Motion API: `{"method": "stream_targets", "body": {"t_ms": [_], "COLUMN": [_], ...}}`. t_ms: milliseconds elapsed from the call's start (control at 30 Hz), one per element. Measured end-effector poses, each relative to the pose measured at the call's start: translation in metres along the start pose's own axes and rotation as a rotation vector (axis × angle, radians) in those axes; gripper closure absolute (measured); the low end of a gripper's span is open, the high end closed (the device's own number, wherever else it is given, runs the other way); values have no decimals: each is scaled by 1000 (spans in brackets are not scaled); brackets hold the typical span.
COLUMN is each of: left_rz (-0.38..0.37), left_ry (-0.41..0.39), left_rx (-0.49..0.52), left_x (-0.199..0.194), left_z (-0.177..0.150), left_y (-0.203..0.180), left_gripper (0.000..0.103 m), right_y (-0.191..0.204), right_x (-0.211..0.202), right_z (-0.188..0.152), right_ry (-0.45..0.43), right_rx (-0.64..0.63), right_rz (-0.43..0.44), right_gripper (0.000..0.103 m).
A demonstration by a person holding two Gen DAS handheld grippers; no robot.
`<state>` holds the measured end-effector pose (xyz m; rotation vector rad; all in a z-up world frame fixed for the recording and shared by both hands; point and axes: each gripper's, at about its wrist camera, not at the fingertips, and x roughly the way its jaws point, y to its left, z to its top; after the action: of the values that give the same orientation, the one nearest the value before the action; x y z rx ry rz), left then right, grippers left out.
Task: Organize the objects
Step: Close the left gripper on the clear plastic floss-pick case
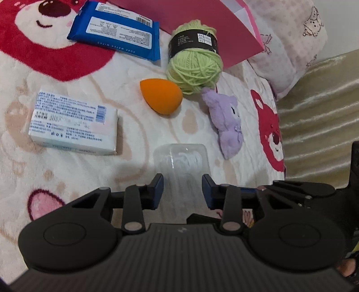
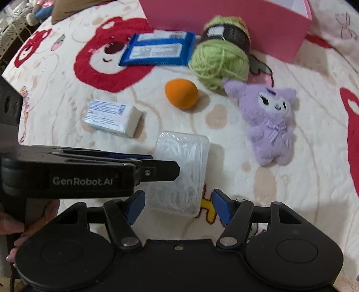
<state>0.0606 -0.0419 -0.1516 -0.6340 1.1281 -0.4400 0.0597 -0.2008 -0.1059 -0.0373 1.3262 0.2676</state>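
A clear plastic box of white floss picks [image 1: 181, 159] [image 2: 186, 148] lies on the bear-print blanket. My left gripper [image 1: 182, 191] has its blue pads pressed on the box's two sides; in the right wrist view it reaches in from the left [image 2: 175, 168] over the box. My right gripper [image 2: 178, 204] points down at the box's near end, with a gap showing between each pad and the box. Beyond lie an orange sponge [image 1: 161, 96] [image 2: 181, 93], a green yarn ball [image 1: 195, 67] [image 2: 221, 63] and a purple plush toy [image 1: 226, 121] [image 2: 269, 125].
A white printed pack [image 1: 74, 125] [image 2: 112, 118] lies to the left and a blue wipes pack [image 1: 116, 31] [image 2: 157, 49] farther back. A pink box [image 1: 202, 18] [image 2: 246, 27] stands behind the yarn. A pillow [image 1: 287, 45] and the bed's edge [image 1: 314, 112] are to the right.
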Motion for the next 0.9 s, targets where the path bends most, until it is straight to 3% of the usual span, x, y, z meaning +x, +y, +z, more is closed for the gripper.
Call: {"method": "stream_targets", "body": {"t_ms": [133,367,467,533,800,900], "left_rz": [38,16,15,18,18,1], "left_ry": [-4,-15,-17,-17,12,38], "left_rx": [22,-25,-29,-30,-39,-66], "left_x": [3,4,5,5,7,9], "left_z": [0,2,3,2,0,-1], "left_y": [0,10,12,12,13,15], "left_gripper": [69,68,68,68,65,66], "right_y": [-4,-13,-8,-6,-4,3], "right_x": [6,18,20,20,22,27], "right_z": [0,8,8,9,12,11], "right_ry": [26,76,84,88,88,85], "right_rx": [28,106,81,70,73,49], "right_rz": [-3,32,38,50,52,8], "right_gripper": [32,32,33,40,38,37]}}
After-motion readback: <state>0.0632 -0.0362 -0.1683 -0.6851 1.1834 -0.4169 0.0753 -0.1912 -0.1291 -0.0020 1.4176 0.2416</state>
